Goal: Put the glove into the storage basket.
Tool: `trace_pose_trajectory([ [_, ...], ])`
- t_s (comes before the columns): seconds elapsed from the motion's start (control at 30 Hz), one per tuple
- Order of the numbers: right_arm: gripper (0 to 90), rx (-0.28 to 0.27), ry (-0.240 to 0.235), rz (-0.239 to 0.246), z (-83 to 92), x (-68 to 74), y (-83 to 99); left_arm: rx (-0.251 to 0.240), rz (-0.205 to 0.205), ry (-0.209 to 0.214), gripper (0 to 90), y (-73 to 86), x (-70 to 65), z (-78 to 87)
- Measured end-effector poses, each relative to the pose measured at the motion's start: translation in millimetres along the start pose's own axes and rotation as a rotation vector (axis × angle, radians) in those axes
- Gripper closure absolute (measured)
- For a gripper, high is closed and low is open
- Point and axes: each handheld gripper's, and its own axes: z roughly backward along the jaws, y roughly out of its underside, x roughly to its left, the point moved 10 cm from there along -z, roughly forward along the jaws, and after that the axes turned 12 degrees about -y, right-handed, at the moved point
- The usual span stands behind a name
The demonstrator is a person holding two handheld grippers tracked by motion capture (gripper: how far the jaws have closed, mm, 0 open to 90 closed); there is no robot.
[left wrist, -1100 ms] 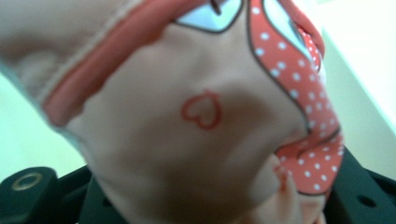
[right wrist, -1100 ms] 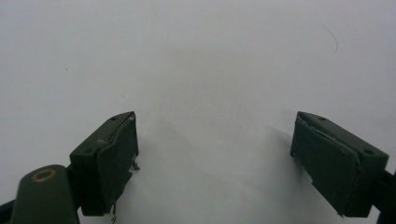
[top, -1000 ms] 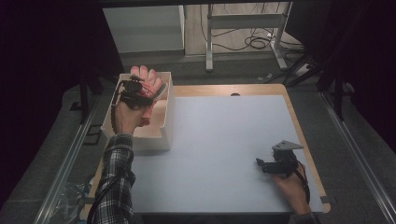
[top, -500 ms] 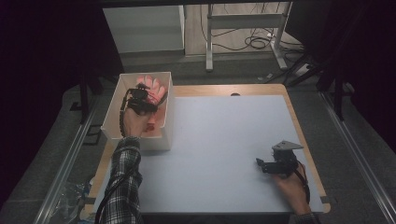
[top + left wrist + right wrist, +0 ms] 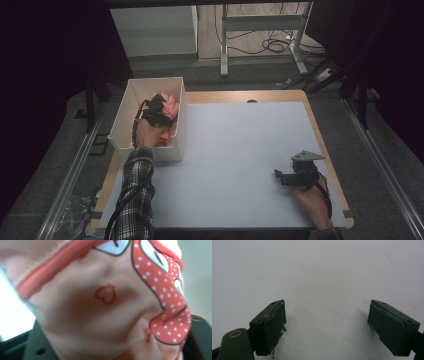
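Observation:
A pink cloth (image 5: 169, 104) printed with red hearts and white-dotted red patches lies in the white box (image 5: 178, 131) at the table's left. My left gripper (image 5: 159, 111) reaches down into the box and rests on the cloth. In the left gripper view the cloth (image 5: 107, 305) bulges close up between the two dark jaws, which stand apart in the lower corners; they have just been opening. My right gripper (image 5: 278, 174) rests low over the white table near the right front, and its jaws (image 5: 327, 317) stand open with nothing between them.
The white table top (image 5: 240, 145) has a wooden border (image 5: 325, 150). The box's tall walls enclose the left hand. A plaid sleeve (image 5: 132, 200) comes in from the bottom left. Metal frame legs (image 5: 224, 45) and cables lie on the floor beyond the table.
The left hand has sunk into the box with the pink cloth, which was earlier held up at the rim. Its jaws have spread apart. The right hand has stayed put.

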Motion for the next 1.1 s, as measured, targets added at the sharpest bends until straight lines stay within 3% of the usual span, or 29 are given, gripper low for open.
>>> trace_pose_trajectory([
  [0.13,15.2,0.000,0.000,0.000,0.0,0.0,0.0,-0.005,-0.003,-0.023,14.7,-0.8,2.7,2.0],
  [0.2,15.2,0.000,0.000,0.000,0.0,0.0,0.0,-0.005,0.008,-0.028,12.0,-0.7,4.5,2.9],
  [0.5,15.2,0.000,0.000,0.000,0.0,0.0,0.0,-0.007,0.013,-0.018,7.9,0.2,6.6,9.1],
  [1.1,15.2,0.001,0.001,0.001,0.0,0.0,0.1,-0.086,0.028,-0.006,3.5,-5.9,12.2,37.2],
])
